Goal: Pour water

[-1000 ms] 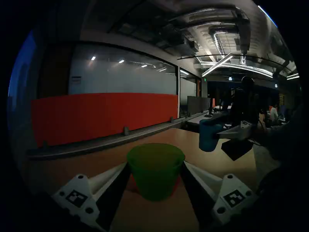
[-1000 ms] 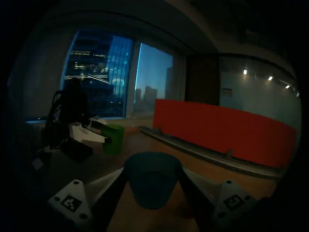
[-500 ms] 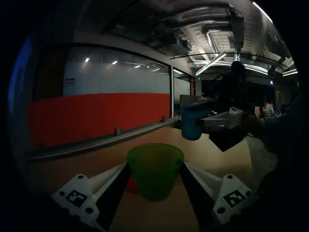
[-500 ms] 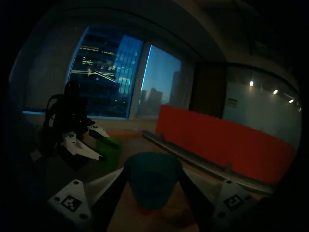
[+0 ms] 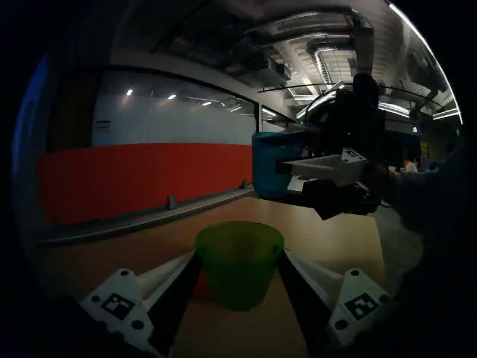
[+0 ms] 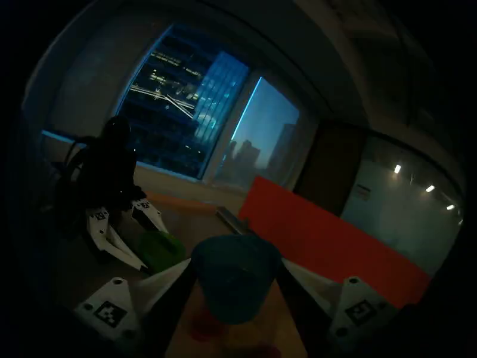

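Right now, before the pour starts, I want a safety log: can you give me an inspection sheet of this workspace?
Surface: wooden table, dimly lit.
Job's things: green cup low; blue cup held higher, apart from it; no water seen.
Clutter: small red thing on the table, unidentifiable.
Grippers: left gripper shut on green cup; right gripper shut on blue cup.
Cables: dark loops near the left gripper, too dim to confirm.
Surroundings: red partition, dusk window, ceiling ducts.

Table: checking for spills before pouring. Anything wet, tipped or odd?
Nothing stands out. The left tool holds the green cup upright; the right tool holds the blue cup; no puddle shows on the table.
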